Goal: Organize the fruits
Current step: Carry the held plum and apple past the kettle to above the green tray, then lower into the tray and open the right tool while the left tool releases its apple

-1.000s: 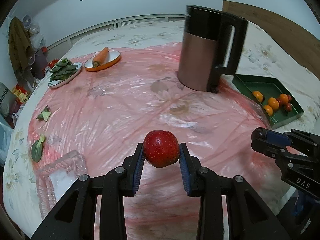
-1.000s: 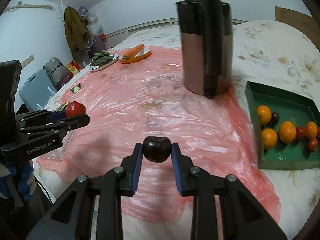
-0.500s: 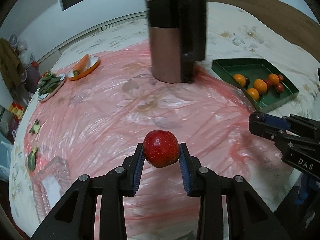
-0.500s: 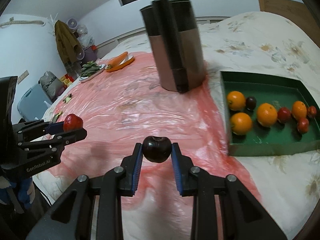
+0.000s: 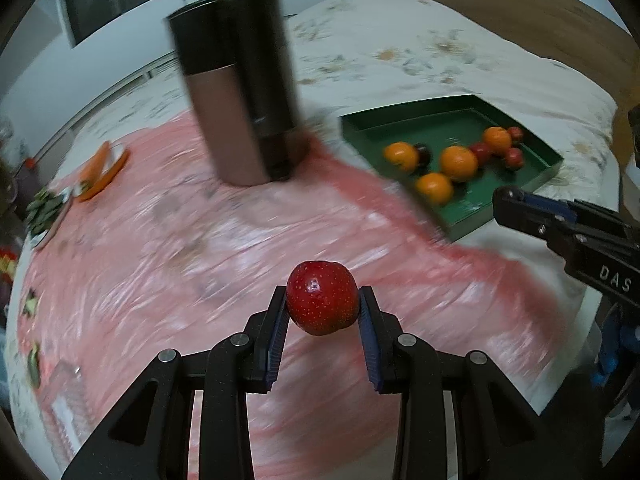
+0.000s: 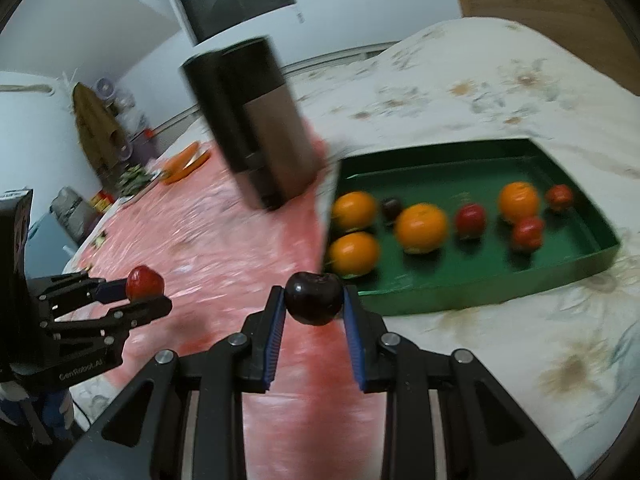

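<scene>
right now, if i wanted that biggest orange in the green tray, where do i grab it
Take the biggest orange across its widest middle, coming straight down from above. It is round and sits low inside the green tray, with a dark fruit close on its left.

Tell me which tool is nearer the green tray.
Right. The right tool, holding a dark fruit, is beside the green tray; the left tool hangs farther back over pink plastic.

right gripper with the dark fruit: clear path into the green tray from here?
Probably yes. The right gripper holds the dark fruit just short of the green tray, whose low near wall faces it. Bare floor shows in front of the oranges. The kettle stands off to the left.
</scene>
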{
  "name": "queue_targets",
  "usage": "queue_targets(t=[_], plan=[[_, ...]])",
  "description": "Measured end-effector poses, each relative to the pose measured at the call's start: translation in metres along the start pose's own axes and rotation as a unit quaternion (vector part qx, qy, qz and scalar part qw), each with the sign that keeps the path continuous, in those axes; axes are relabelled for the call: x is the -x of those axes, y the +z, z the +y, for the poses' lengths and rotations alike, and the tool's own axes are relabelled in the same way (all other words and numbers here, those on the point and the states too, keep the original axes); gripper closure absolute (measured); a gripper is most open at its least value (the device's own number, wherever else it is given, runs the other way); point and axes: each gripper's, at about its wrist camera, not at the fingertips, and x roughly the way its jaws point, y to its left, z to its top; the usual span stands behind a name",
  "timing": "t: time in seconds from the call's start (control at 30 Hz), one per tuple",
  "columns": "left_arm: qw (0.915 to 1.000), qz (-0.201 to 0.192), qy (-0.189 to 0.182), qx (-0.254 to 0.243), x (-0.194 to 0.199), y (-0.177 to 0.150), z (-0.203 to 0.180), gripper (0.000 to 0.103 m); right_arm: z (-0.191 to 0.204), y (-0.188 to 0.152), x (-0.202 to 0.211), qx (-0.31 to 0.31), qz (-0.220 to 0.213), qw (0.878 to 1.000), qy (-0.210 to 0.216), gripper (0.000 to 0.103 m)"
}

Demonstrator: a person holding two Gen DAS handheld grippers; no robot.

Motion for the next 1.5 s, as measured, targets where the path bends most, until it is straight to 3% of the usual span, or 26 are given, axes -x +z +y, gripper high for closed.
queue_targets(t=[0.43,0.73,1.37,1.4,1.5], plan=[[0.9979,-0.017,-0.054,-0.032,-0.046,0.074,-0.067,0.074,-0.096,0.028,0.003,-0.034,-0.037,0.995,-0.085,0.069],[0.9949,-0.001,-0.098,-0.023,-0.076,0.093,-0.094,0.074,-0.132,0.031,-0.004,-0.047,-0.040,0.989,-0.131,0.069],[0.9949,-0.007,-0.086,-0.052,-0.089,0.105,-0.118,0.073,-0.162,0.030,-0.016,-0.069,-0.028,0.978,-0.197,0.067],[0.9950,-0.007,-0.085,-0.051,-0.089,0.105,-0.117,0.073,-0.162,0.030,-0.016,-0.068,-0.027,0.977,-0.198,0.065],[0.9953,-0.011,-0.084,-0.047,-0.086,0.106,-0.114,0.062,-0.160,0.030,-0.014,-0.068,-0.031,0.976,-0.203,0.027]])
